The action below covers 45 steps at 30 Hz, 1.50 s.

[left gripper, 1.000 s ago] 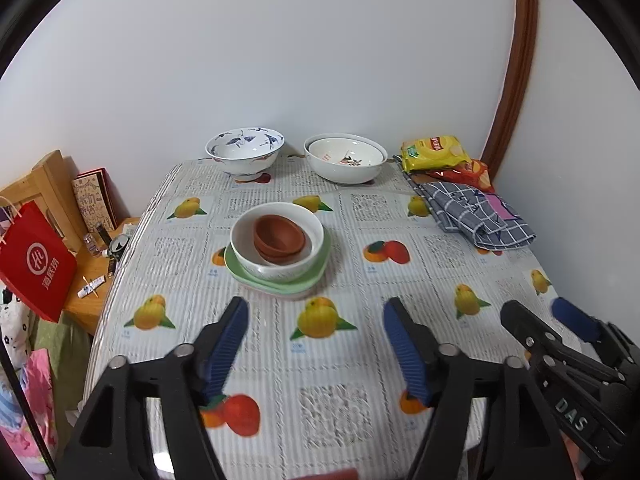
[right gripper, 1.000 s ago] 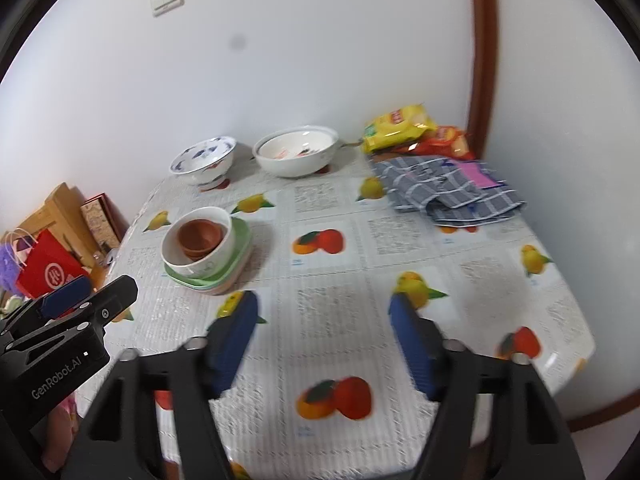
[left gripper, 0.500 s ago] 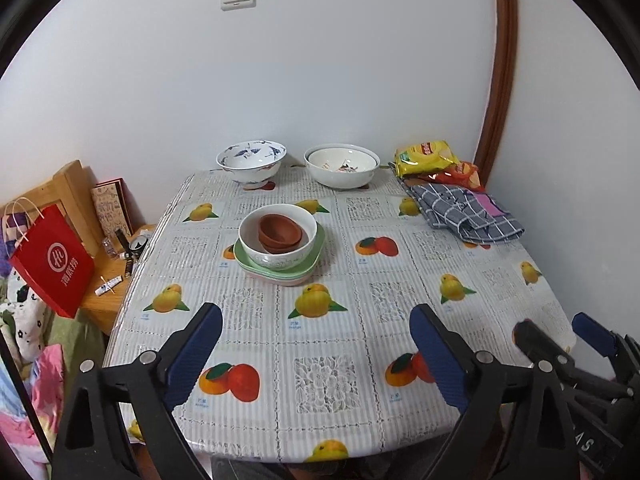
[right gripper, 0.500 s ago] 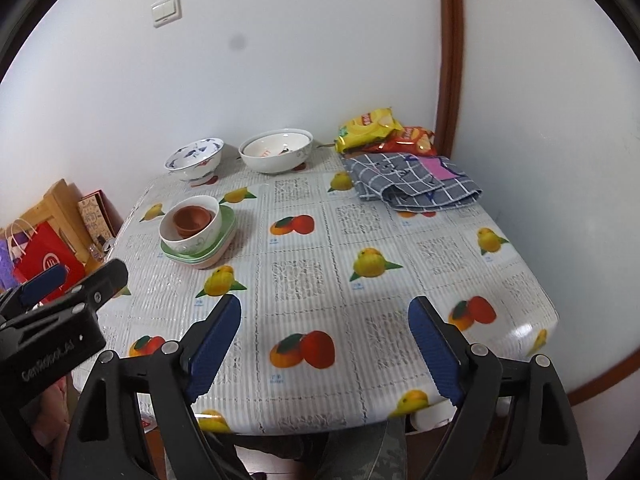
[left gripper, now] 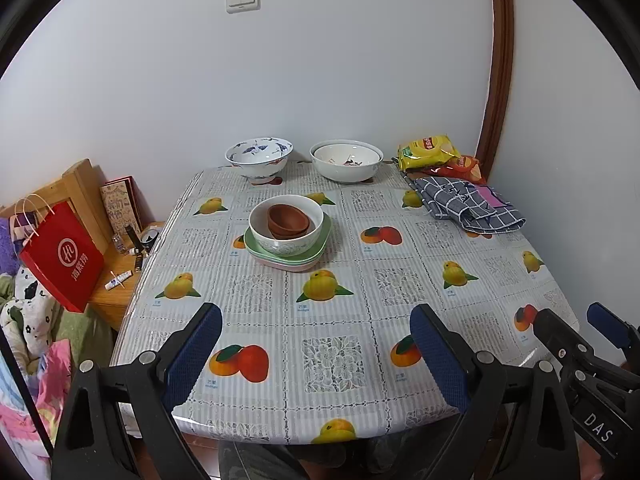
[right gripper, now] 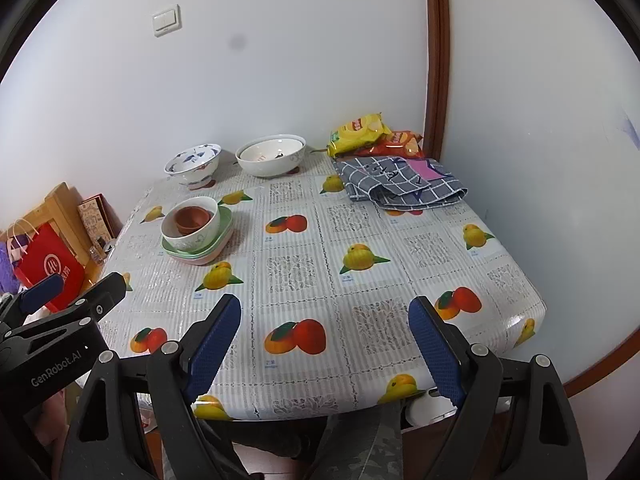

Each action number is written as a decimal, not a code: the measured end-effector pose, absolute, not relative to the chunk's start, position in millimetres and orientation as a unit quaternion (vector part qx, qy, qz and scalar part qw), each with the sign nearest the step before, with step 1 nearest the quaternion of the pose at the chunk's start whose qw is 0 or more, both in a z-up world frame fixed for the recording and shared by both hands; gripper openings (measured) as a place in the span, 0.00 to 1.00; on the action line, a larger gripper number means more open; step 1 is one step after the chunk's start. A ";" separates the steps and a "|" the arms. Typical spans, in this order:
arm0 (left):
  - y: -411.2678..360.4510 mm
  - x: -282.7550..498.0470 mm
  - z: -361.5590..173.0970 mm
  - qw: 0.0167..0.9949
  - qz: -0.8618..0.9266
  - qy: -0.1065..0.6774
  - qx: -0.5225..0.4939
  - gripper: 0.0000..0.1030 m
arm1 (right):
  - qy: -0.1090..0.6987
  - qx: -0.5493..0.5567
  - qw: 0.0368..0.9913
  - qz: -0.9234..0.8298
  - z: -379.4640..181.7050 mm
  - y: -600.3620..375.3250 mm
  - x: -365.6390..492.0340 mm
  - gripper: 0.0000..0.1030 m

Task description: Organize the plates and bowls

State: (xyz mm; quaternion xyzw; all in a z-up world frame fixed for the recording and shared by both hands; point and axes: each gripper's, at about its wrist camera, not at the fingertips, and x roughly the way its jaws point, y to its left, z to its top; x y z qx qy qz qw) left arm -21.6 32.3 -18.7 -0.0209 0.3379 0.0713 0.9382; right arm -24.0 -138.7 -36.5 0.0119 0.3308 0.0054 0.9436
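Brown bowl [left gripper: 289, 220] nested in white bowl [left gripper: 286, 225] on green plates [left gripper: 289, 254] mid-table, stacked to save space. Left gripper [left gripper: 316, 352] and right gripper [right gripper: 324, 346] held spread wide, empty, near the table's edge.

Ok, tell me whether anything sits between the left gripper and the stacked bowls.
Nothing visible does. Only bare tablecloth lies between the open left gripper and the stacked bowls; the blue-patterned bowl and white bowl stand behind the stack.
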 end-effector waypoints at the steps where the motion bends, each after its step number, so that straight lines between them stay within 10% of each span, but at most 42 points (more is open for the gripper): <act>1: 33.2 -22.1 -19.1 0.938 0.072 0.337 -0.021 0.93 | 0.329 0.011 0.944 0.006 -36.0 -137.7 -25.0 0.83; 45: 31.3 -24.9 -22.6 0.936 0.079 0.342 -0.015 0.93 | 0.319 -0.002 0.948 0.009 -34.4 -129.4 -29.7 0.83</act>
